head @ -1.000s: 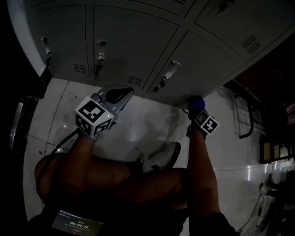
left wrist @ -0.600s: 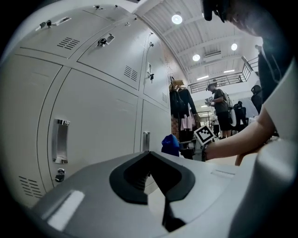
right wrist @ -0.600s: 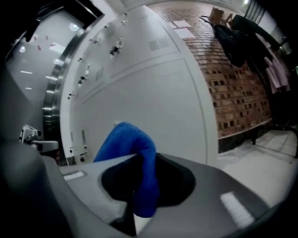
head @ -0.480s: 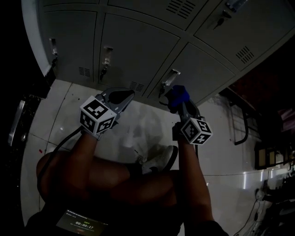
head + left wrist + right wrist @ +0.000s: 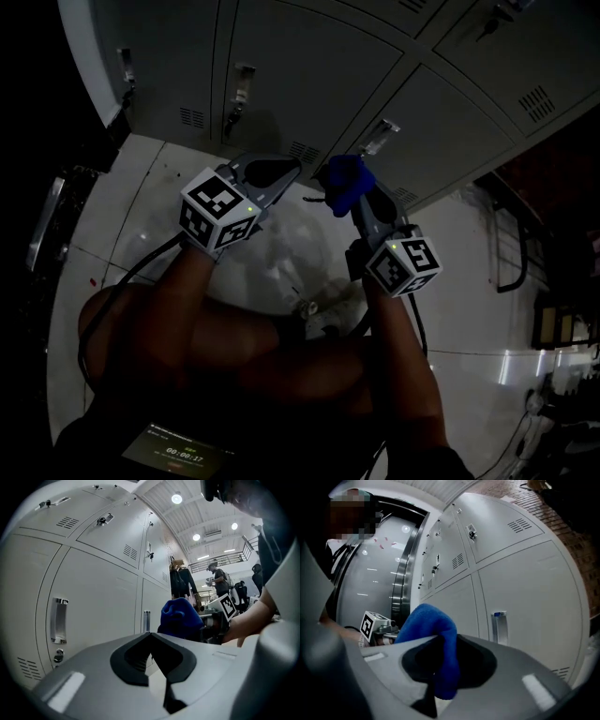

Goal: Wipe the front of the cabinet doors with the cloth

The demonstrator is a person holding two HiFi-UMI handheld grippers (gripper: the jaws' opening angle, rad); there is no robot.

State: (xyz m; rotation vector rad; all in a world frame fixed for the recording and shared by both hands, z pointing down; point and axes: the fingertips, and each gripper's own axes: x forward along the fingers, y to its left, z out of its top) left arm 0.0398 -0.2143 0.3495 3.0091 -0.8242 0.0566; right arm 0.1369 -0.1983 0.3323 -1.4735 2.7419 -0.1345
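Grey locker-style cabinet doors (image 5: 309, 75) fill the head view from 10 to 2 o'clock, above a pale floor (image 5: 141, 216). My right claw (image 5: 359, 206) is clamped on the blue cloth (image 5: 343, 180), which is bunched just below a door handle (image 5: 380, 136). I cannot confirm it touches the metal. My left claw (image 5: 274, 174), at 9 o'clock of the cloth, is closed on nothing. No door shows wipe streaks, so I judge nearly all the wiping remains.

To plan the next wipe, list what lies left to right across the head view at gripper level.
left cube → left tongs → cloth → right cube
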